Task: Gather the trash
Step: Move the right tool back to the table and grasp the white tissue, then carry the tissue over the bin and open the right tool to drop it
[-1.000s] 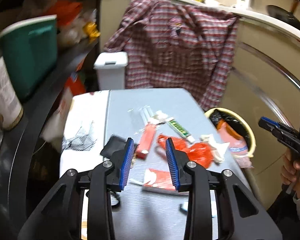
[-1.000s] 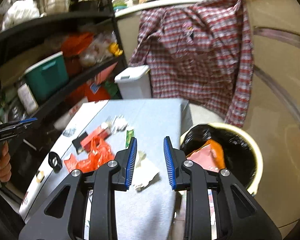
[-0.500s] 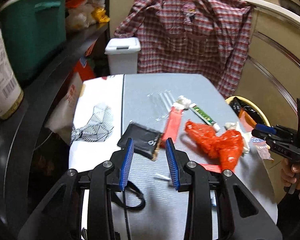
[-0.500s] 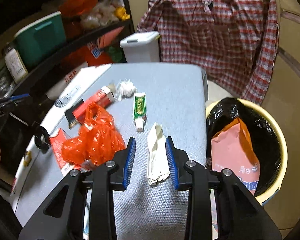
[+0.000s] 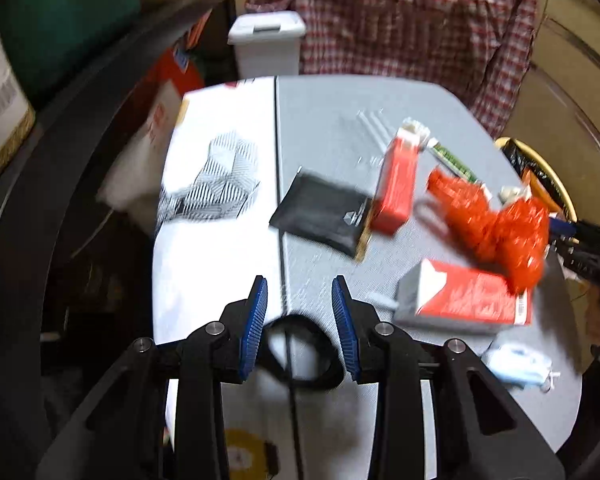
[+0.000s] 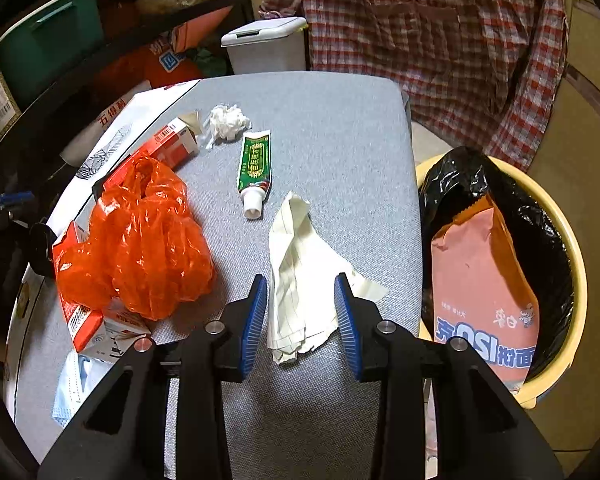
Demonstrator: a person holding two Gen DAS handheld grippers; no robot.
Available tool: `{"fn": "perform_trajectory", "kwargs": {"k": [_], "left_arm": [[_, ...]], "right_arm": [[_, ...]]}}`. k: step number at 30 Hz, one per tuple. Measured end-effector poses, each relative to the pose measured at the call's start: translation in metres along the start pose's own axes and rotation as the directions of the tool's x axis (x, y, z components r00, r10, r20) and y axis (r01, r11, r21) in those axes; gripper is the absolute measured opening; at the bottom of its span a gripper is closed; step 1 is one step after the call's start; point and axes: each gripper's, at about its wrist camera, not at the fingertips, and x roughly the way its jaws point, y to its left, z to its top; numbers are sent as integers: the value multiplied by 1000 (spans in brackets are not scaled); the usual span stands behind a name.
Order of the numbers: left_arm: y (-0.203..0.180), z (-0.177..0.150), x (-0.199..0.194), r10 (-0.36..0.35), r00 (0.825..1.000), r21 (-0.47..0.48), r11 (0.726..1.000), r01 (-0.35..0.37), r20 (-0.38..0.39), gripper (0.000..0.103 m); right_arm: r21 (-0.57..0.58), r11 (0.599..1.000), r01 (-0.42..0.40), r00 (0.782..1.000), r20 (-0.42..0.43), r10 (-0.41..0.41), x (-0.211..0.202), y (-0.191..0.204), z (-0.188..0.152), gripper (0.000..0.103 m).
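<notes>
Down at the lower middle of the right wrist view, my right gripper has just been narrowing its ribbed blue pads around a crumpled sheet of cream lined paper; the paper lies between them on the desk, and a gap shows on both sides, so nothing is pinched. The desk top is a grey, woven-looking fabric surface with rounded corners. Left of the paper sits a glossy, wrinkled orange plastic bag, partly covering a red and white carton. Above it lie a green toothpaste tube with a white cap and a white tissue wad. At the right edge, a yellow round bin lined with black film holds a pink packet, its lower end cut off by my gripper arm.

My left gripper stands partly apart and empty over a black ring, half hidden by the pads. This view is blurred; a flat black pouch lies mid-frame.
</notes>
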Motion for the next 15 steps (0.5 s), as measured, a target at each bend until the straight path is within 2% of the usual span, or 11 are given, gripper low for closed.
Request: {"fn": "perform_trajectory", "kwargs": {"k": [3, 8, 10, 12, 13, 14, 15], "left_arm": [[10, -9, 4, 5, 999, -17, 1000, -6, -40, 34], [9, -23, 17, 39, 994, 27, 999, -36, -100, 34], [9, -26, 22, 64, 991, 38, 997, -60, -114, 27], [11, -27, 24, 73, 990, 37, 997, -69, -119, 16], [11, -27, 23, 68, 991, 34, 997, -65, -116, 14], [11, -26, 22, 60, 992, 30, 998, -57, -115, 5], [10, -26, 20, 53, 992, 30, 998, -50, -113, 2]], "right_arm": [[-1, 1000, -12, 1000, 4, 12, -3, 0, 1, 10], [-4, 1000, -22, 999, 25, 22, -11, 2, 2, 6], [-5, 1000, -23, 999, 41, 23, -17, 2, 3, 6], [-2, 1000, -27, 998, 54, 27, -22, 2, 4, 6], [1, 1000, -30, 998, 62, 30, -26, 2, 4, 6], [1, 999, -33, 997, 70, 32, -29, 1, 4, 6], [1, 999, -36, 996, 77, 36, -32, 1, 5, 6]]}}
